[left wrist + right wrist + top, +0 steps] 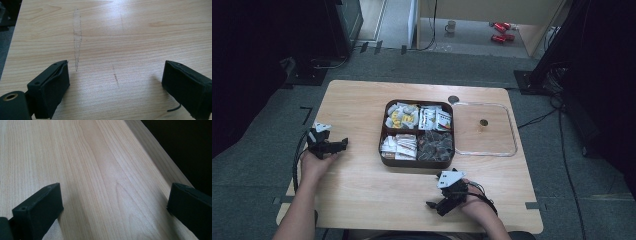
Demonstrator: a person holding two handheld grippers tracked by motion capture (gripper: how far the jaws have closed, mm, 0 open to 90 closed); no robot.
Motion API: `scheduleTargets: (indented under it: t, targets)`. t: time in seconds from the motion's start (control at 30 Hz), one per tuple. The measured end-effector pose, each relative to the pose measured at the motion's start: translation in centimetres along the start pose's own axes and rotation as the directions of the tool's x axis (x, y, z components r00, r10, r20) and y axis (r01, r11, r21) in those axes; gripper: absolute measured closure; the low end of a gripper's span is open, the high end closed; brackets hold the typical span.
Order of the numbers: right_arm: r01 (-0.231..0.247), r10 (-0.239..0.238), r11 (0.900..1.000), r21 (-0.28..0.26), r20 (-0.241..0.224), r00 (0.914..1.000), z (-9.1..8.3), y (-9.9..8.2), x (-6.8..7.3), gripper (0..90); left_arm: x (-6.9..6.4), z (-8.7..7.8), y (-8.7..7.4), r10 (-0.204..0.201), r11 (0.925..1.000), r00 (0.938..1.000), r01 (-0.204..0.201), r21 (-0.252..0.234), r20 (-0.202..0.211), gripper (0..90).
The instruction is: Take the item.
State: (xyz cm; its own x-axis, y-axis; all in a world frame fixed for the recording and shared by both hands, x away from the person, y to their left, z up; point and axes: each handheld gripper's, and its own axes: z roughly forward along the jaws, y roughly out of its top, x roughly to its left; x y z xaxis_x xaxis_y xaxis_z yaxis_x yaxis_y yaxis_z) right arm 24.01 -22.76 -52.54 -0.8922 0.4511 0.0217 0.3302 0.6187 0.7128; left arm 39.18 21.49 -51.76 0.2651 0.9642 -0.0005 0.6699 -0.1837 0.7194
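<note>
Brown and four-celled, the snack tray (pixel 384 131) sits mid-counter (pixel 362 190), its clear lid (pixel 512 131) lying just beside it at three o'clock. My left gripper (pixel 334 145) rests at the tray's nine o'clock, my right gripper (pixel 435 205) at six o'clock, both spread wide and empty. I judge the lid light, stiff and slippery, best pinched at its rim.

One tabletop (pixel 362 185) carries one brown box (pixel 418 163) with four compartments and one clear lid (pixel 511 131). Two hand-held grippers rest there: the left hand-held gripper (pixel 343 143) and the right hand-held gripper (pixel 434 207).
</note>
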Motion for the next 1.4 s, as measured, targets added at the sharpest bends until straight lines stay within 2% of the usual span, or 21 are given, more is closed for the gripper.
scheduleTargets:
  t: [0.27, 0.43, 0.47, 0.5, 0.57, 0.63, 0.73, 0.77, 0.87, 1.0, 1.23, 1.33, 1.37, 1.4]
  targets:
    - [0.0, 0.0, 1.0, 0.0, 0.0, 1.0, 0.0, 0.0, 0.0, 0.0, -0.1, 0.0, 0.1, -0.002, 1.0, 1.0, 0.002, 0.006, -0.003, 7.9]
    - [0.0, 0.0, 1.0, 0.0, 0.0, 1.0, 0.0, 0.0, 0.0, 0.0, -0.1, -0.1, 0.4, 0.003, 0.9994, 1.0, -0.003, 0.035, 0.002, 8.7]
    - [0.0, 0.0, 1.0, 0.0, 0.0, 1.0, 0.0, 0.0, 0.0, 0.0, -0.1, -0.2, 0.5, 0.014, 0.9995, 0.9998, -0.014, 0.03, 0.014, 15.2]
    - [0.0, 0.0, 1.0, 0.0, 0.0, 1.0, 0.0, 0.0, 0.0, 0.0, -0.2, -0.3, 0.6, 0.018, 0.9992, 0.9997, -0.018, 0.036, 0.015, 17.2]
    - [0.0, 0.0, 1.0, 0.0, 0.0, 1.0, 0.0, 0.0, 0.0, 0.0, -0.2, -0.3, 0.6, 0.022, 0.9989, 0.9996, -0.023, 0.041, 0.019, 17.3]
    - [0.0, 0.0, 1.0, 0.0, 0.0, 1.0, 0.0, 0.0, 0.0, 0.0, -0.2, -0.4, 0.7, 0.028, 0.9985, 0.9992, -0.029, 0.046, 0.03, 24.9]
    - [0.0, 0.0, 1.0, 0.0, 0.0, 1.0, 0.0, 0.0, 0.0, 0.0, -0.3, -0.6, 1.0, 0.045, 0.9978, 0.9965, -0.048, 0.045, 0.07, 28.2]
    - [0.0, 0.0, 1.0, 0.0, 0.0, 1.0, 0.0, 0.0, 0.0, 0.0, -0.3, -0.6, 1.0, 0.045, 0.9978, 0.9965, -0.048, 0.045, 0.07, 28.7]
    - [0.0, 0.0, 1.0, 0.0, 0.0, 1.0, 0.0, 0.0, 0.0, 0.0, -0.5, -0.7, 1.5, 0.054, 0.9967, 0.9917, -0.061, 0.055, 0.117, 30.9]
    - [0.0, 0.0, 1.0, 0.0, 0.0, 1.0, 0.0, 0.0, 0.0, 0.0, -0.6, -1.0, 1.9, 0.057, 0.997, 0.9876, -0.064, 0.044, 0.146, 32.9]
    - [0.0, 0.0, 1.0, 0.0, 0.0, 1.0, 0.0, 0.0, 0.0, 0.0, -0.8, -1.3, 2.6, 0.05, 0.9954, 0.9762, -0.066, 0.07, 0.211, 36.2]
    - [0.0, 0.0, 1.0, 0.0, 0.0, 1.0, 0.0, 0.0, 0.0, 0.0, -1.0, -1.7, 2.9, 0.057, 0.9955, 0.9707, -0.073, 0.06, 0.233, 38.7]
    - [0.0, 0.0, 1.0, 0.0, 0.0, 1.0, 0.0, 0.0, 0.0, 0.0, -1.0, -1.7, 2.9, 0.057, 0.9955, 0.9707, -0.073, 0.06, 0.233, 38.7]
    - [0.0, 0.0, 1.0, 0.0, 0.0, 1.0, 0.0, 0.0, 0.0, 0.0, -1.2, -1.9, 3.1, 0.065, 0.9956, 0.9671, -0.08, 0.049, 0.246, 38.6]
